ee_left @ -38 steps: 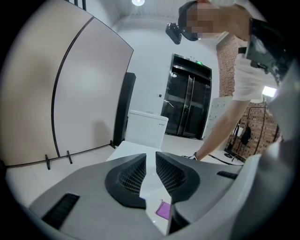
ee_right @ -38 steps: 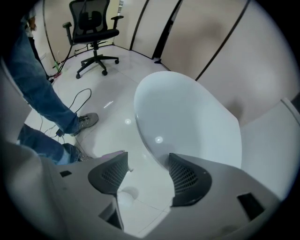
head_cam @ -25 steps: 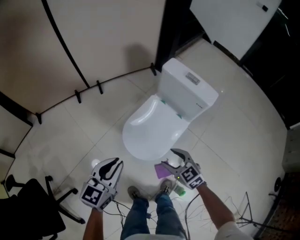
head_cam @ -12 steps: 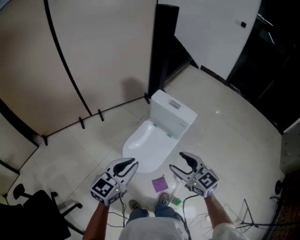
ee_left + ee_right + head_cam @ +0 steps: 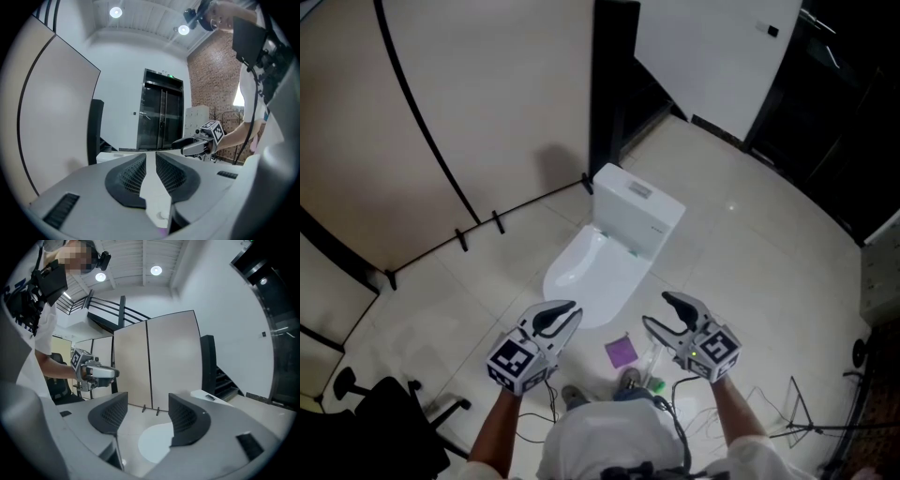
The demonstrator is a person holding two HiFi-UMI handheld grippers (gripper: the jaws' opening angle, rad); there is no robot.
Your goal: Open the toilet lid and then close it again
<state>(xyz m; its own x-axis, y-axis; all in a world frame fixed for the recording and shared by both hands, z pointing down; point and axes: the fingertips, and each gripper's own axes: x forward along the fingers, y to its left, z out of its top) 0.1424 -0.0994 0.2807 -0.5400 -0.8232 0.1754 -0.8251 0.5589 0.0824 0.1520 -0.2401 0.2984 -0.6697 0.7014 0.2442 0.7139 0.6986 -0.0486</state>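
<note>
The white toilet stands in the middle of the floor in the head view, its lid (image 5: 584, 272) down flat and its tank (image 5: 637, 213) behind it. Both grippers hang in the air on the near side of the bowl, touching nothing. My left gripper (image 5: 572, 314) sits off the bowl's near left; its jaws stand a narrow gap apart with nothing between them (image 5: 150, 159). My right gripper (image 5: 656, 311) is off the near right, jaws wide open and empty (image 5: 147, 401). The lid (image 5: 152, 444) shows beyond the right gripper's jaws.
A purple cloth (image 5: 621, 352) and a green object (image 5: 656, 382) lie on the tiles by the person's feet, with cables around. A beige partition on black feet (image 5: 478, 232) stands left, a black office chair (image 5: 384, 422) at lower left, a tripod (image 5: 797, 412) at lower right.
Both grippers have risen and come away from the toilet, which now looks smaller and farther. The lid has stayed down, and the jaws look the same.
</note>
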